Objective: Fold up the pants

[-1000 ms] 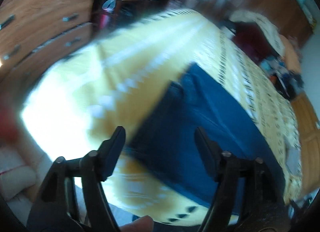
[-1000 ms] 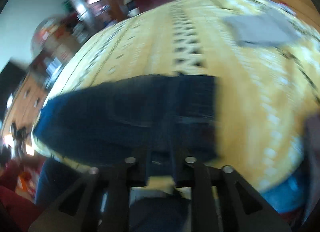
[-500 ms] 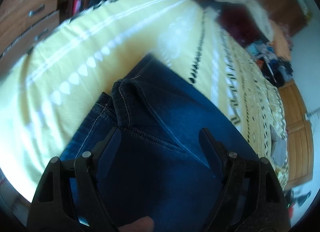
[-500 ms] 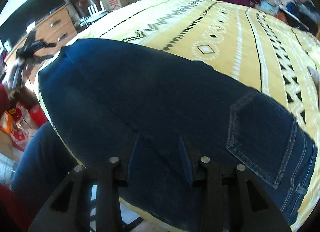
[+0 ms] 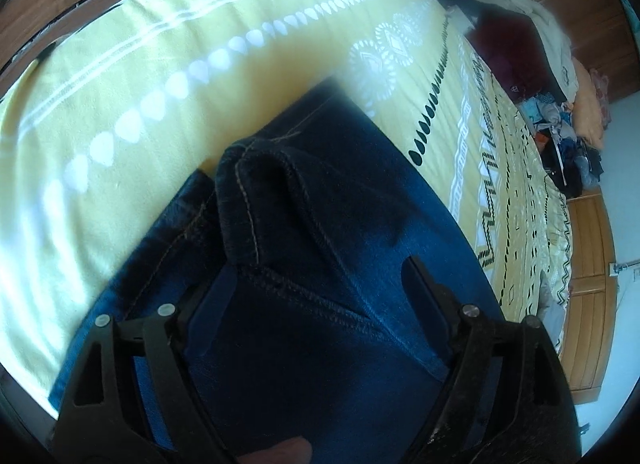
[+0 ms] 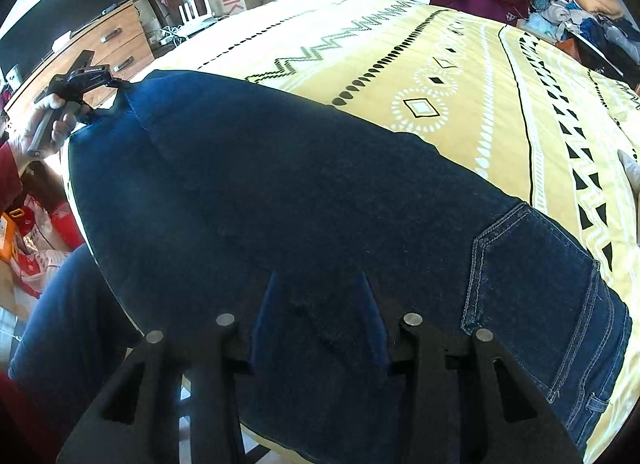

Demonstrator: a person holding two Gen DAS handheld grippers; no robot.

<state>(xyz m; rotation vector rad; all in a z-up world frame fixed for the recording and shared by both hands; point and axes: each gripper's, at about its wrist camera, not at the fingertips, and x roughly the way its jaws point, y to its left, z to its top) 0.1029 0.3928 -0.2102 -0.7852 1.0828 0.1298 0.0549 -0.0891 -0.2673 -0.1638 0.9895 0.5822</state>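
Dark blue jeans (image 6: 320, 192) lie along the near edge of a yellow patterned bedspread (image 6: 460, 76) — wide bare cover beyond. Left gripper (image 5: 320, 280) stands spread above the hem; right gripper (image 6: 320, 288), jaws just opening, hovers half-parted over denim. No legible writing.

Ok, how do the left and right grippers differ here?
The left gripper stands wide at the hem end of the jeans. The right gripper stands narrower at their long edge, nearer the back pocket. Both have just been opening and point down at denim that lies between their fingers, apparently unpinched, on the yellow bedspread.
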